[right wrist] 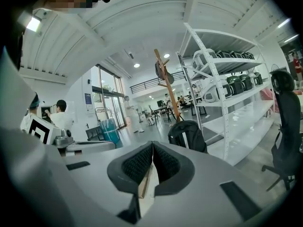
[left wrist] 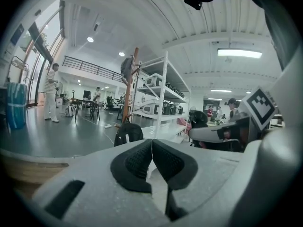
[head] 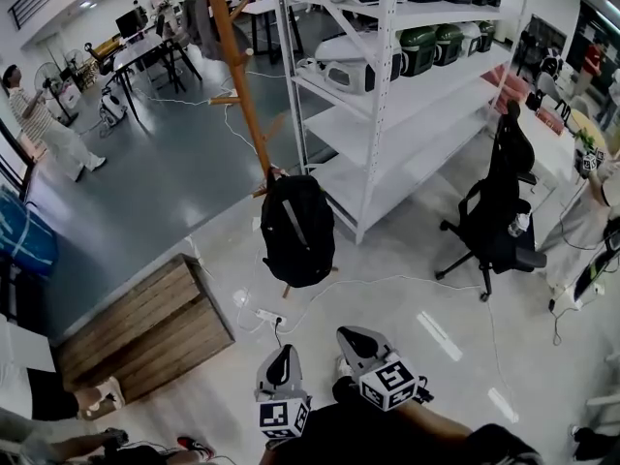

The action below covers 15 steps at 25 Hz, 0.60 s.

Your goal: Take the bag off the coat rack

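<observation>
A black backpack (head: 297, 229) hangs low on the wooden coat rack (head: 238, 76), in front of the white shelving. The backpack (left wrist: 128, 133) also shows small and far off in the left gripper view, and the backpack (right wrist: 187, 135) sits past the jaws in the right gripper view, under the wooden coat rack (right wrist: 166, 87). My left gripper (head: 283, 363) and right gripper (head: 360, 341) are held side by side at the bottom of the head view, well short of the bag. Both are shut, pads together, with nothing between them.
A white shelving unit (head: 407, 85) with appliances stands right of the rack. A black office chair (head: 499, 206) is at the right, a wooden crate (head: 145, 327) at the left. A power strip and white cables (head: 271, 316) lie on the floor under the bag. People stand far off.
</observation>
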### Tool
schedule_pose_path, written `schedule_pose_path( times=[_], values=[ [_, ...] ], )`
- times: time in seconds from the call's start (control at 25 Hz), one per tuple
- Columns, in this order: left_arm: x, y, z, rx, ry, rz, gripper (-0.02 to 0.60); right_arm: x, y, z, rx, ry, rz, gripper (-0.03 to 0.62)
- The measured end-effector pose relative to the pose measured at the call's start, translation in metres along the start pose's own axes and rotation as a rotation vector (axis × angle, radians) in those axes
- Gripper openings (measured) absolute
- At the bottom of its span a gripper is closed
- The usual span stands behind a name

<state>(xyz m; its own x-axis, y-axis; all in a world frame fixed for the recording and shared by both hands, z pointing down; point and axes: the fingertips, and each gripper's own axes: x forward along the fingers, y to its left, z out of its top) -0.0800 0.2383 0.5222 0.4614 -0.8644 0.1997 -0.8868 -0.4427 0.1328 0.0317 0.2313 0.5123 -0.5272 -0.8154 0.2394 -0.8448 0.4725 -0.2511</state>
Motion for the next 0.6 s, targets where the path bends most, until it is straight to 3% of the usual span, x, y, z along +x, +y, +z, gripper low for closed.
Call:
schedule_pose_path(
  times=[0.28, 0.6],
  values=[
    [0.050, -0.002, 0.014, -0.010, -0.020, 0.028, 0.017, 0.022, -0.040, 0.017, -0.013, 0.008, 0.026, 0.014],
    [0.074, 0.002, 0.012, -0.008, 0.002, 0.065, 0.017, 0.041, -0.069, 0.020, 0.013, 0.013, 0.051, 0.014]
  ],
)
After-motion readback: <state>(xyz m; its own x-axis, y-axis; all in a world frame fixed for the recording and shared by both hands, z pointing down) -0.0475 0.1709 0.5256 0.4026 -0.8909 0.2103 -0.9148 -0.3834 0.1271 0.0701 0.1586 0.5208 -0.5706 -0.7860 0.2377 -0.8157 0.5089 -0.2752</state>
